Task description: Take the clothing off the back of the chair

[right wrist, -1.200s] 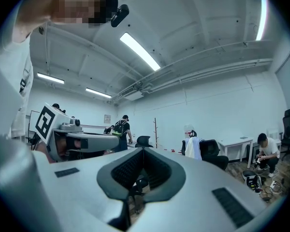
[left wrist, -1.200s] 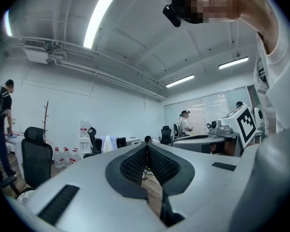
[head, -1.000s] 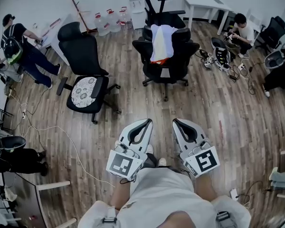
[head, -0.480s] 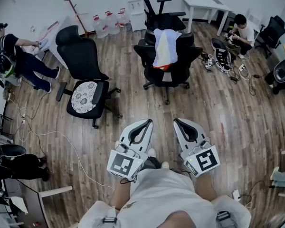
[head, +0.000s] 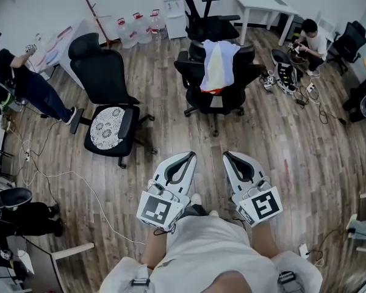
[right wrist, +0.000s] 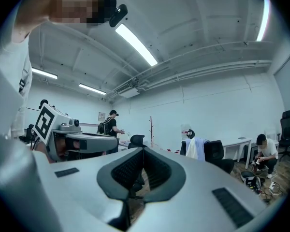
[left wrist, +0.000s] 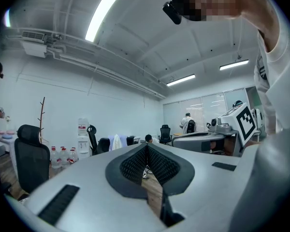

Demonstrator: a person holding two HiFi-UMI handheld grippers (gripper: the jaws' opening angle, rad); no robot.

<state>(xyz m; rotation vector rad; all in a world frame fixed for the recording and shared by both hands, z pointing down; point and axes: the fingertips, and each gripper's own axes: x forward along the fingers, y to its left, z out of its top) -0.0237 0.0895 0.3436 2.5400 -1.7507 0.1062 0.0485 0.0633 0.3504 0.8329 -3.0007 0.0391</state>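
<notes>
The left gripper (head: 185,157) is held out level in front of the person, its jaws pressed together with nothing between the ribbed pads; the right gripper (head: 228,156) sits just beside it, likewise closed tight and empty. Both point across the wooden floor (head: 280,145) toward a black office chair (head: 215,99), which stands well apart from them. The clothing (head: 218,65), a white garment with a bit of orange showing at its lower edge, hangs over the back of that chair, untouched. A second black office chair (head: 198,17) stands right behind it. Off to the left is another black chair (head: 104,72) with a lace-patterned seat cushion (head: 107,126). Along the far wall stand a row of large water bottles (head: 134,26), a thin coat stand (head: 93,8) and a white desk (head: 262,3). A person (head: 308,38) sits low on the floor at the right among cables and gear; another person wearing a backpack (head: 15,81) stands at the left edge by a table.
</notes>
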